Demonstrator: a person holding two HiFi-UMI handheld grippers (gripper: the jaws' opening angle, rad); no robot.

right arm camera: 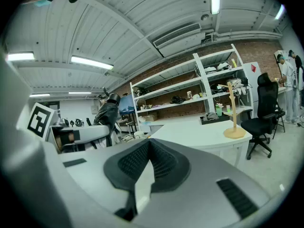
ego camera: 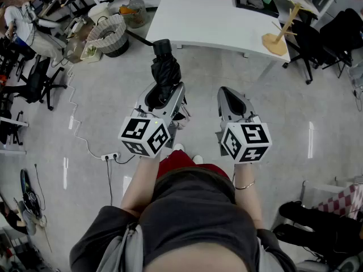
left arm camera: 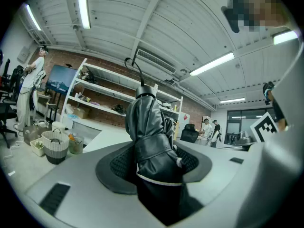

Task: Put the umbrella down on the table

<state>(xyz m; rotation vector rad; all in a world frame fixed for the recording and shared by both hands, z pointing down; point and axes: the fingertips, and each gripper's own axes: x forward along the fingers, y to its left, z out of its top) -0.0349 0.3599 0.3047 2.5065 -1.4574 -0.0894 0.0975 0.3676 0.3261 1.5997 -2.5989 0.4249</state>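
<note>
A folded black umbrella (ego camera: 164, 67) stands out ahead of my left gripper (ego camera: 164, 97), which is shut on its lower part. In the left gripper view the umbrella (left arm camera: 151, 137) fills the space between the dark pads, its wrist cord looping off the top. The left gripper (left arm camera: 154, 164) holds it level, over the floor and short of the white table (ego camera: 198, 21). My right gripper (ego camera: 228, 95) is beside it on the right, shut with nothing in it; its pads (right arm camera: 137, 163) meet in the right gripper view. The table (right arm camera: 194, 136) lies ahead.
A wooden peg stand (ego camera: 278, 38) is on the table's right end, and a black tray (ego camera: 255, 1) at its far edge. A woven basket (ego camera: 108, 34) and small bins sit on the floor at left. An office chair (ego camera: 309, 44) stands right of the table. A power strip (ego camera: 110, 156) lies on the floor.
</note>
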